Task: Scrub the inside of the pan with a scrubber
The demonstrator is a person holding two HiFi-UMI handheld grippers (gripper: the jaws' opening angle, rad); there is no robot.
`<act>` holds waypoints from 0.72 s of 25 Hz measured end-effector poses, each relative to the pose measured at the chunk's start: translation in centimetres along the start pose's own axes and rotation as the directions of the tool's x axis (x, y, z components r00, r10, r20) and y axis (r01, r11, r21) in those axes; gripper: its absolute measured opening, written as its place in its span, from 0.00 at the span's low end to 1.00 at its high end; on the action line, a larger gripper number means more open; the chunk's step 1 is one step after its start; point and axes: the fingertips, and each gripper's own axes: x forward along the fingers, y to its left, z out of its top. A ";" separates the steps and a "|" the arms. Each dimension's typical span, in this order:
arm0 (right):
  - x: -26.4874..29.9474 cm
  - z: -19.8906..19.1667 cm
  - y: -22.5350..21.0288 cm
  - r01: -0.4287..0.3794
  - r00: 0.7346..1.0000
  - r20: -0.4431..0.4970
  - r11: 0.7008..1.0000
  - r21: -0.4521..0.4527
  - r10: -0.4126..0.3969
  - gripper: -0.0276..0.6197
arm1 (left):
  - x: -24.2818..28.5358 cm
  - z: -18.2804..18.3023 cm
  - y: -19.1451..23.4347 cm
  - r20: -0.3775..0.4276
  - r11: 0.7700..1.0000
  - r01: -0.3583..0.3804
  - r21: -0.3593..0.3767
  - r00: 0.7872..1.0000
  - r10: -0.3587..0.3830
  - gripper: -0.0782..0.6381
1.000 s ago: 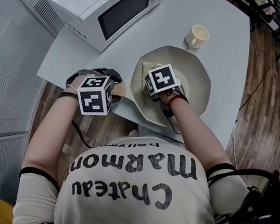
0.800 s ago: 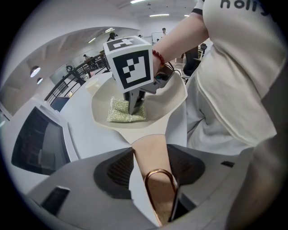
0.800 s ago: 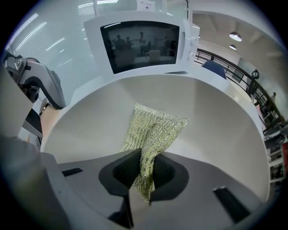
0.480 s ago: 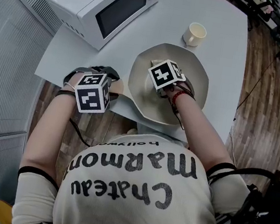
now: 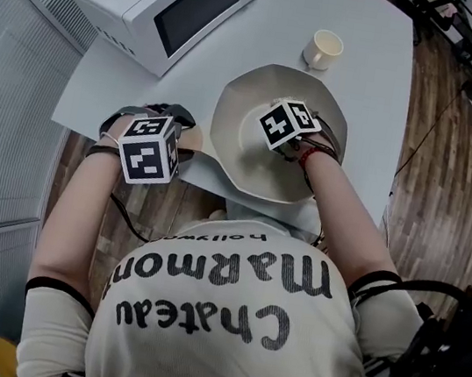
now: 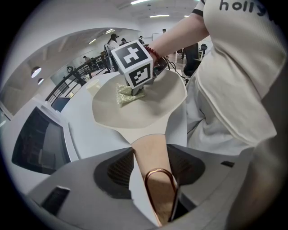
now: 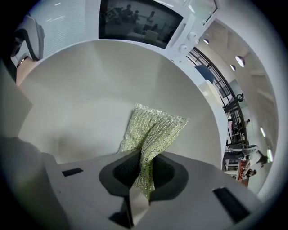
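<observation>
On table (image 5: 367, 89), near edge: cream pan (image 5: 240, 108), wide flared rim, handle twd person.
L gripper (image 6: 150, 173): jaws clamped on pan handle (image 6: 150, 150), 1 pad each side; tilted steeply down.
Handle end: copper hang loop (image 6: 160, 179) sits btwn the L pads.
R gripper (image 7: 141, 177): jaws pinched on scrubber (image 7: 155, 128), a yellow-green mesh cloth; lower end bunched btwn pads, rest fans out.
Scrubber pos: inside pan, free end lying on the inner surface.
R cube (image 5: 288, 123): over pan bowl.
L cube (image 5: 148, 150): over handle, at table edge.
Microwave (image 5: 172, 4): white, dark door, far-left of pan, apart from it.
Mug (image 5: 323, 48): cream, upright, beyond pan, near, not touching.
Person (image 5: 217, 305): pale printed T-shirt, red cord (image 5: 306, 154) on R wrist.
</observation>
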 end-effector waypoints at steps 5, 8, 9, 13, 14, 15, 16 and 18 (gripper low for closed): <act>0.6 -2.1 -2.4 0.099 0.993 -0.063 0.993 -0.070 -0.104 0.12 | -0.2 0.3 -0.4 0.012 1.000 0.001 -0.009 1.000 0.000 0.43; 0.2 -2.6 -2.8 0.108 0.991 -0.067 0.990 -0.091 -0.114 0.12 | -0.7 0.7 -1.1 0.010 1.000 0.004 -0.017 1.000 -0.003 0.43; 0.2 -2.6 -2.9 0.119 0.990 -0.068 0.987 -0.111 -0.127 0.12 | -0.7 0.8 -1.1 0.014 1.000 0.005 -0.021 1.000 -0.004 0.43; -0.5 -2.6 -3.6 0.175 0.980 -0.057 0.963 -0.206 -0.190 0.12 | -1.1 1.1 -1.3 0.019 1.000 -0.005 -0.031 1.000 0.006 0.43; -0.7 -2.7 -3.9 0.186 0.978 -0.052 0.959 -0.216 -0.202 0.12 | -1.2 1.1 -1.3 0.016 0.999 -0.010 -0.031 1.000 0.011 0.43; -0.9 -2.8 -4.3 0.197 0.976 -0.047 0.955 -0.221 -0.213 0.12 | -1.2 1.2 -1.3 0.014 0.999 -0.014 -0.030 1.000 0.015 0.43; -1.2 -2.8 -4.5 0.207 0.974 -0.042 0.952 -0.224 -0.222 0.12 | -1.3 1.2 -1.3 0.013 0.999 -0.018 -0.030 1.000 0.018 0.43; -1.6 -2.9 -5.0 0.222 0.971 -0.035 0.947 -0.231 -0.237 0.12 | -1.3 1.1 -1.2 0.013 0.999 -0.020 -0.032 1.000 0.020 0.43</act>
